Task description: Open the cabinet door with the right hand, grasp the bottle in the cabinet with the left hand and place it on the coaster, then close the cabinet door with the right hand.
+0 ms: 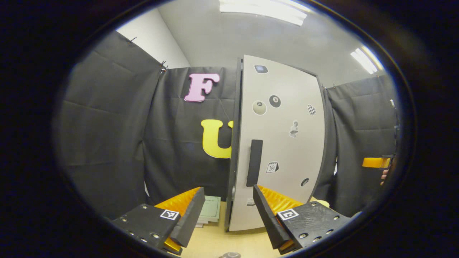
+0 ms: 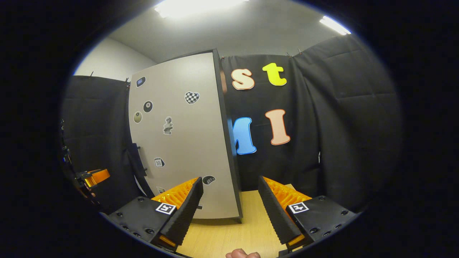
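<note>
Black cloth all around, wooden worktop [image 2: 229, 233] below: cabinet [image 2: 179, 136] door looks shut, upright handle [image 1: 254, 163] straight ahead of the wide-open left claw [image 1: 226, 211], up-left of the equally wide, empty right claw [image 2: 229, 208]; bottle presumably inside.

In the left gripper view we see the cabinet [image 1: 279, 143] standing upright on the table [image 1: 222, 240], ahead of the left tongs [image 1: 227, 204] and a little to the right. Its door handle [image 1: 254, 163] sits near the door's left edge, with stickers [image 1: 274, 101] spread to the handle's right and above it. A stack of booklets [image 1: 211, 209] lies on the table to the left of the cabinet, against the cloth wall behind. The right tongs [image 1: 374, 162] show far to the right, well apart from the cabinet. In the right gripper view the cabinet stands ahead and to the left of the right tongs [image 2: 229, 200], and the left tongs [image 2: 95, 176] show at the far left.
</note>
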